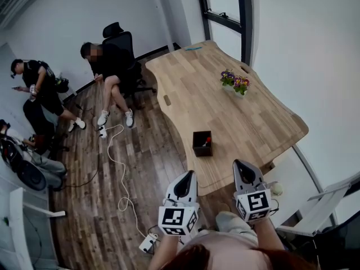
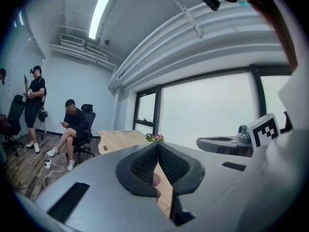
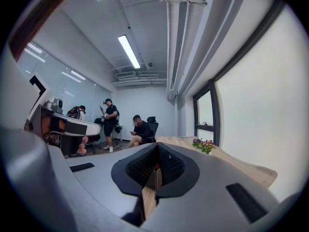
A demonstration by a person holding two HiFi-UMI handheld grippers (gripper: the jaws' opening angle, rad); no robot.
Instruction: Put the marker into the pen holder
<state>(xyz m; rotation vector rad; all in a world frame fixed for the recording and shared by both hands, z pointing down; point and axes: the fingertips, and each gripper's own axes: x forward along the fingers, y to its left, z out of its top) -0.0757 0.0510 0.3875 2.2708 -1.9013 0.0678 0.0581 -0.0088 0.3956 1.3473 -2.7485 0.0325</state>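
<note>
Grey and closed, both my tongs hold nothing. The left gripper [image 1: 188, 177] and the right gripper [image 1: 242, 166] hang at the near edge of the wooden table [image 1: 185, 89], jaws pressed together. Only the head view shows the whole black pen holder [image 1: 202, 143], ahead between them and apart from both. The marker [image 1: 207, 142] stands inside it, nearly upright, red end up. My right gripper view catches only a red sliver through its slit. Farther away stand flowers [image 1: 235, 83].
</note>
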